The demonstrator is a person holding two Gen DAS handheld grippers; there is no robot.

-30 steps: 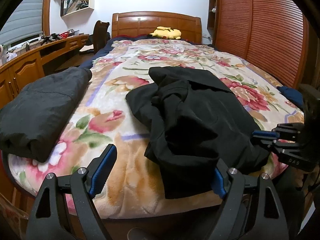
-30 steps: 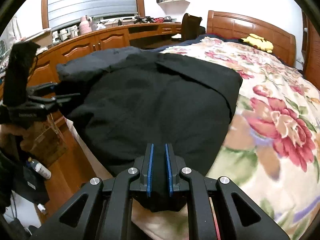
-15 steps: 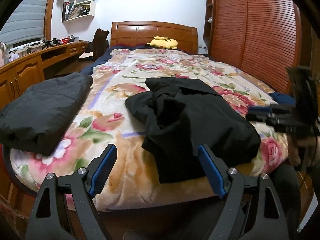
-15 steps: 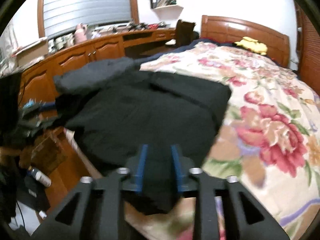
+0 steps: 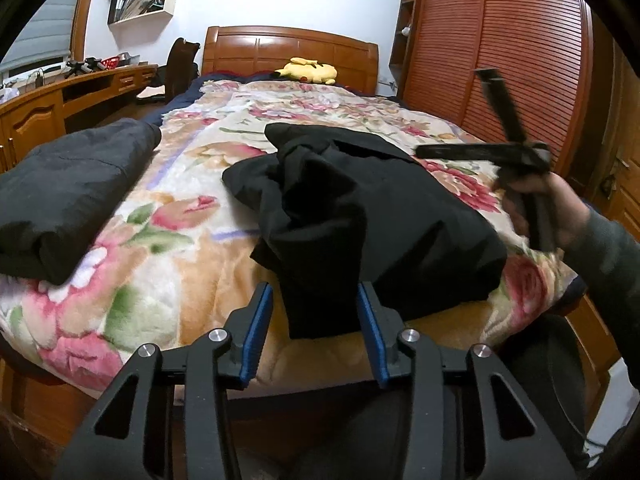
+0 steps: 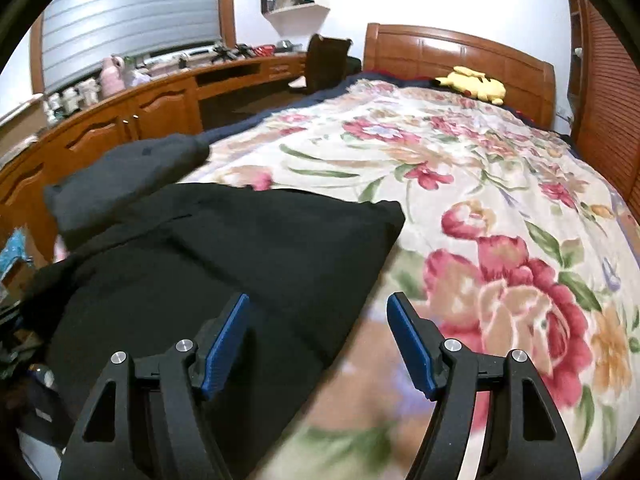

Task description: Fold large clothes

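A crumpled black garment [image 5: 360, 208] lies on the floral blanket at the foot of the bed, one flap hanging over the edge. My left gripper [image 5: 314, 328] is closing, and that flap hangs between its blue pads without being pinched. My right gripper [image 6: 320, 340] is opening above the garment [image 6: 240, 264] near its right edge, with nothing in its jaws. In the left wrist view a hand holds the right gripper [image 5: 424, 151], blurred, above the bed's right side.
A second dark folded garment [image 5: 68, 184] rests on the bed's left corner [image 6: 120, 176]. A yellow plush toy [image 5: 308, 70] lies by the headboard. A wooden desk [image 6: 160, 104] runs along the left, slatted wardrobe doors [image 5: 520, 60] along the right.
My right gripper has let go of the black garment, spread its jaws and lifted up and away. My left gripper's jaws have narrowed around the hanging flap.
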